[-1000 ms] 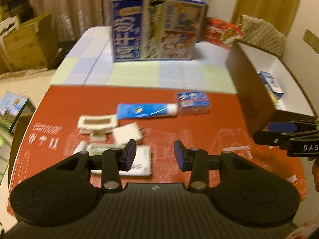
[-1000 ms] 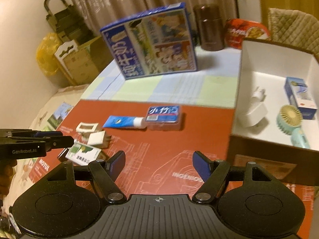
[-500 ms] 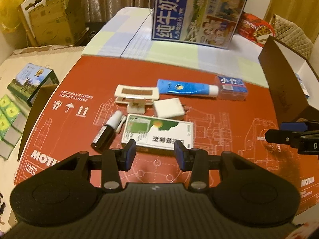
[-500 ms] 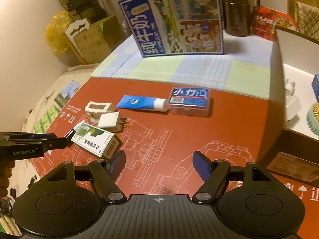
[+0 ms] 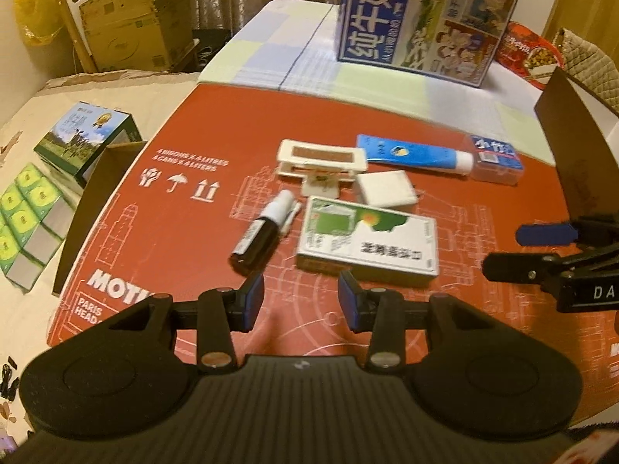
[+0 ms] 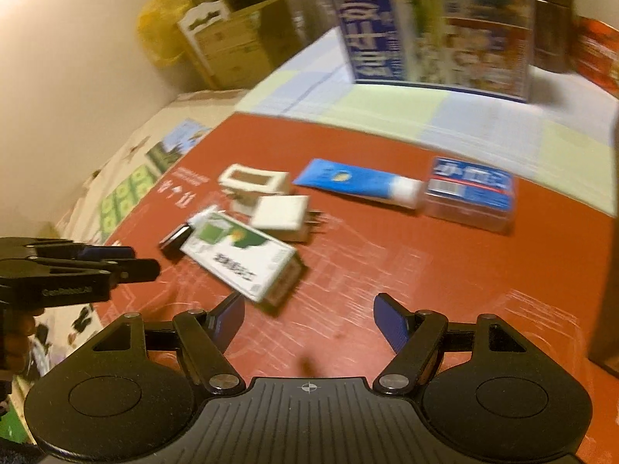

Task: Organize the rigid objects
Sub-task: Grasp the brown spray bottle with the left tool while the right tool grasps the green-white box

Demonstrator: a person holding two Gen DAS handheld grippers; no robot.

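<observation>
left wrist view: left gripper [image 5: 301, 301], fingers parted and empty, just short of the green-and-white box [image 5: 367, 245] on the red table [image 5: 201, 123]; centre on its short sides. right wrist view: right gripper [image 6: 309, 319] spread wide, empty; box [image 6: 241, 257] ahead-left.

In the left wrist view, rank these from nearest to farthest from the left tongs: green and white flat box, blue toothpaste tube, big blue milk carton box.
1. Green and white flat box: just ahead of the left tongs, slightly right.
2. Blue toothpaste tube: mid-mat, beyond the box, to the right.
3. Big blue milk carton box: far end, on the checked cloth.
</observation>
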